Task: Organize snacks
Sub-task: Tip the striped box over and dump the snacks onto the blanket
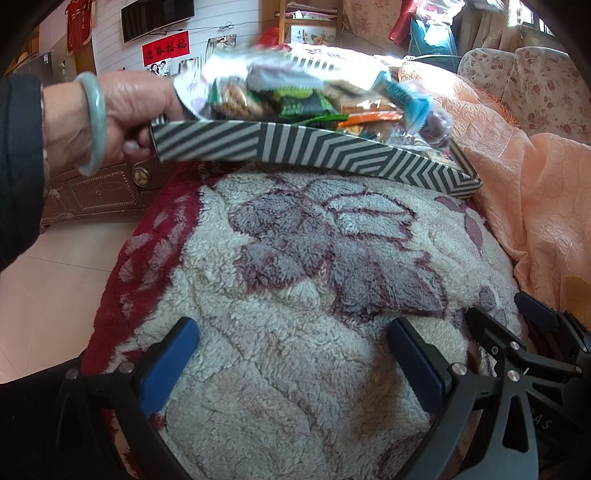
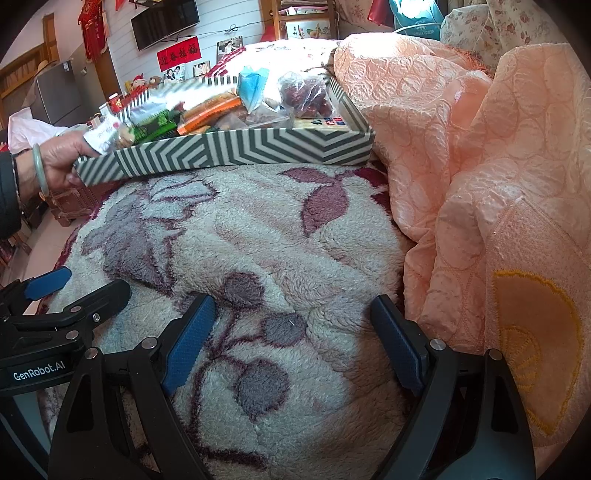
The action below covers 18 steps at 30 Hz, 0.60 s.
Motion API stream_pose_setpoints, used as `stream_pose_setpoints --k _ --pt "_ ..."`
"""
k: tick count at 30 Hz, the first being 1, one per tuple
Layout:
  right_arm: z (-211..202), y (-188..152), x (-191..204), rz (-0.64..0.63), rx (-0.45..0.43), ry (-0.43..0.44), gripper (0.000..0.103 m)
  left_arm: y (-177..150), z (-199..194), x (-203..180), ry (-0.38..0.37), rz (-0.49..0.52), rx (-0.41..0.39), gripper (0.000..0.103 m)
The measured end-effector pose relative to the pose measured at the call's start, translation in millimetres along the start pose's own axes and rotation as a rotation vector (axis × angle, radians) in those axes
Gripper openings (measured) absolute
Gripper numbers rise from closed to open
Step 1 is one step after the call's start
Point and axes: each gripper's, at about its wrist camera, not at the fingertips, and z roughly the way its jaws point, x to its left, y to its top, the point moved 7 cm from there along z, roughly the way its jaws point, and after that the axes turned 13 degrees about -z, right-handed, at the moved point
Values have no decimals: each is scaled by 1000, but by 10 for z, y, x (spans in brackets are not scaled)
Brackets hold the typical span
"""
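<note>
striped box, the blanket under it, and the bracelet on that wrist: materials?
Striped box: looks like matte printed cardboard, with thin straight walls and crisp folded corners. Blanket: thick fleece or plush, curly matted pile with a woven floral pattern. Bracelet: smooth, glossy pale-green ring, jade-like; could be glass or resin.

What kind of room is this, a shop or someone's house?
Most likely a lived-in home, perhaps a bedroom: a fleece floral blanket and peach quilt cover a bed, and a wall-mounted television hangs above family photos.
</note>
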Motion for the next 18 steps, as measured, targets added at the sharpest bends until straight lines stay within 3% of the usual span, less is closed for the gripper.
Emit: stream_pose_setpoints --k 18 --pt "17 -14 -16 1 0 1 87 0 1 2 0 0 0 103"
